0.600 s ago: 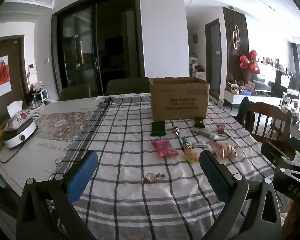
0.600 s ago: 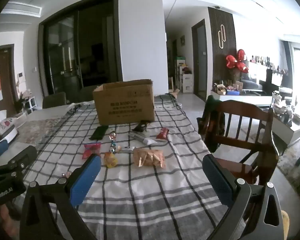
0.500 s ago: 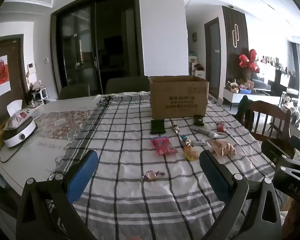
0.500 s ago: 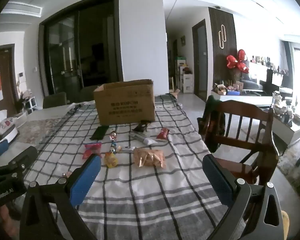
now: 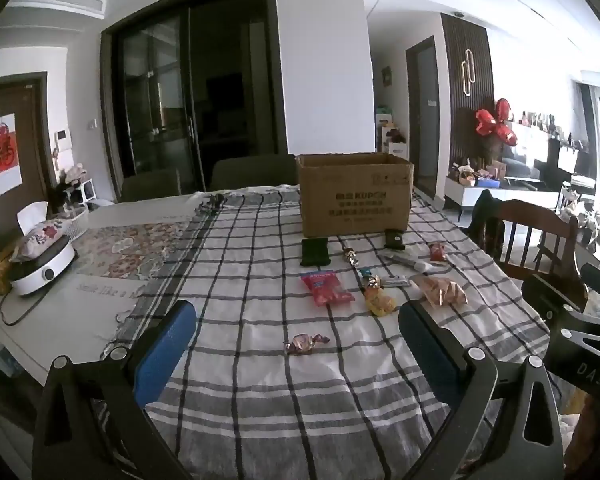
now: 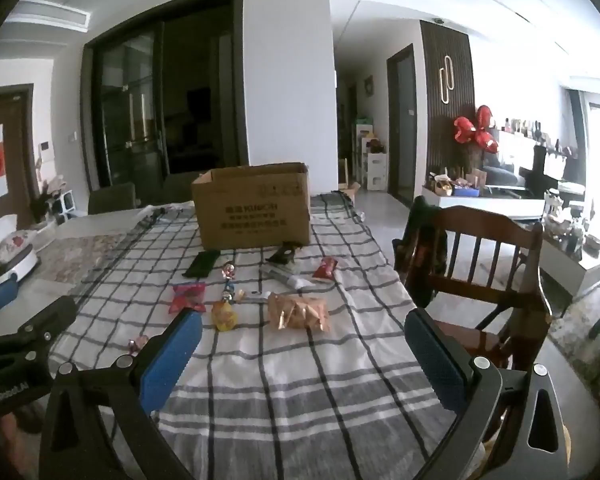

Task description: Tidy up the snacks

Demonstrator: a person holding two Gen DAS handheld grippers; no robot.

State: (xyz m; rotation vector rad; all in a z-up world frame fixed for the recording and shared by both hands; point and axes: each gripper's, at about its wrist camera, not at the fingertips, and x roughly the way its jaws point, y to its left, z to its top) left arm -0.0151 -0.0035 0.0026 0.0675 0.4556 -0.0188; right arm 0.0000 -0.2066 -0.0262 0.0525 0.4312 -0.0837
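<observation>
Nothing's sorted yet afaik: snacks lie scattered on the worktop (image 5: 260,380) w/ the cardboard box (image 5: 354,194) behind them, its inside hidden from me. L to R: my left claw (image 5: 296,354) is released & empty, wrapped candy (image 5: 305,343) just ahead between its fingers; pink packet (image 5: 326,288), yellow snack (image 6: 224,315) & tan bag (image 6: 298,312) lie ahead of my right claw (image 6: 300,354), also released, nothing held.

cardboard box (image 5: 355,194): inside hidden | wrapped candy (image 6: 137,343): partly behind right gripper (image 6: 300,348) | snack labels: unreadable
</observation>
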